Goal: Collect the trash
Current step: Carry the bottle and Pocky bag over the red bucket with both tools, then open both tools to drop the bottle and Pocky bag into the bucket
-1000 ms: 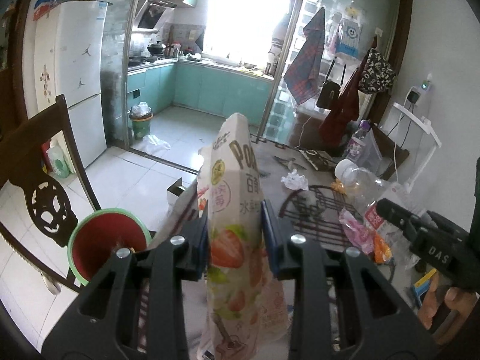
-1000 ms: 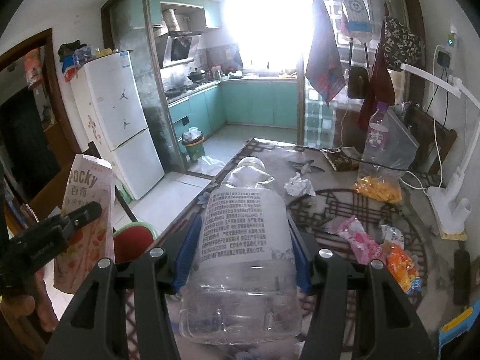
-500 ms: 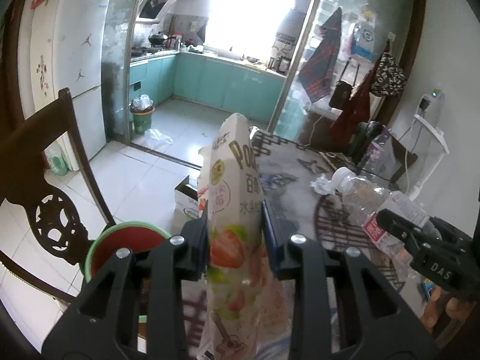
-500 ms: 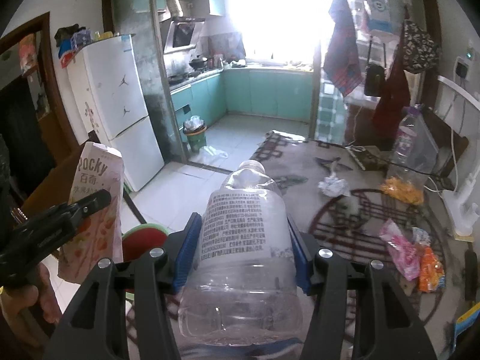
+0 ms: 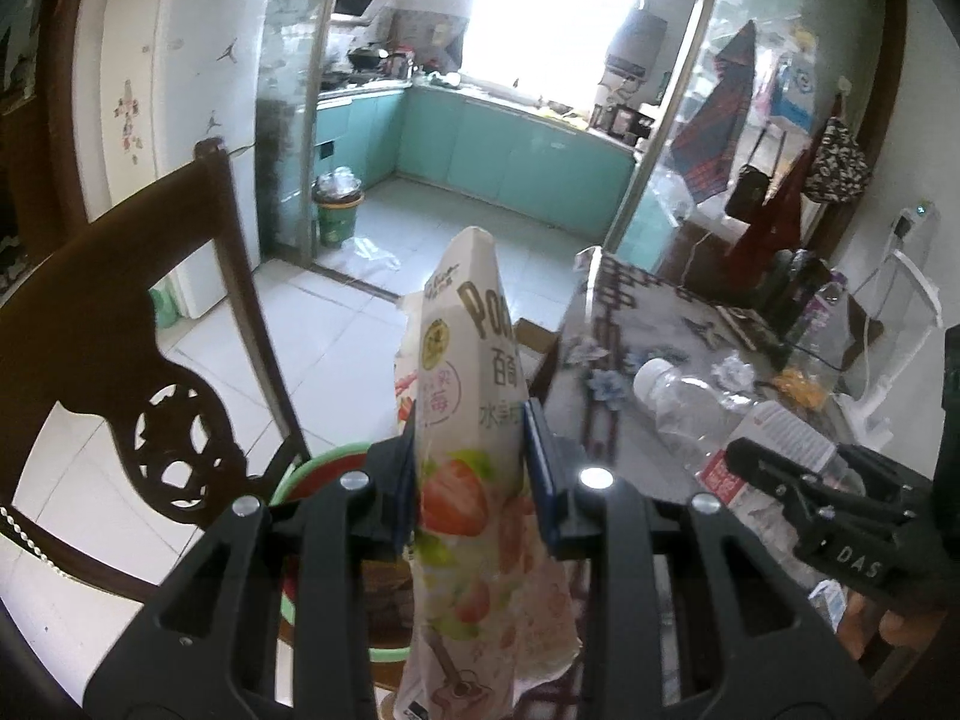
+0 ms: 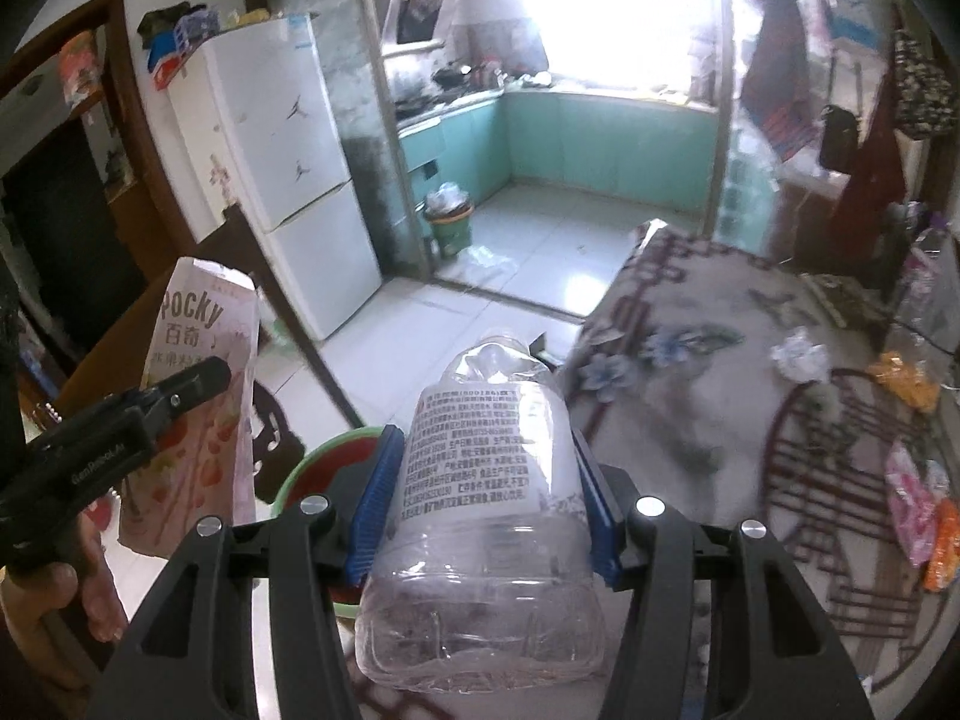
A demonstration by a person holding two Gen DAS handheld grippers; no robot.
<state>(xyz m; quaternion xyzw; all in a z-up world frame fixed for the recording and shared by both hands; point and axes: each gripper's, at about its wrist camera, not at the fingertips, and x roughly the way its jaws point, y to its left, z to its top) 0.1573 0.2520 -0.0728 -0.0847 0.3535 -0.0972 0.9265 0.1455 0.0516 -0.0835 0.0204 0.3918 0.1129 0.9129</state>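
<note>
1. The left tongs (image 5: 471, 468) are clamped on a pink Pocky snack pack (image 5: 474, 420); their blue pads press its two sides at mid-height, and the pack stands upright in the centre of the left wrist view.
2. The right tongs (image 6: 486, 492) grip a clear plastic bottle (image 6: 480, 516), the pads pressed on either side of its printed label, its neck pointing away towards the upper middle of the right wrist view.
3. A red bin with a green rim (image 6: 324, 468) sits low in the frame, just left of the bottle and partly hidden behind the right tongs; in the left wrist view it shows at lower left behind the tongs.
4. A dark wooden chair back (image 5: 150, 360) fills the left side of the left wrist view, beside the bin.
5. On the right, the patterned worktop (image 6: 690, 360) carries a crumpled white paper (image 6: 801, 357), a pink wrapper (image 6: 909, 498) and an orange wrapper (image 6: 945, 540).
6. A person's hand (image 6: 66, 588) holds the left tongs at lower left of the right wrist view.
7. In the kitchen beyond, a small green bin (image 5: 333, 213) stands on the tiled floor.
</note>
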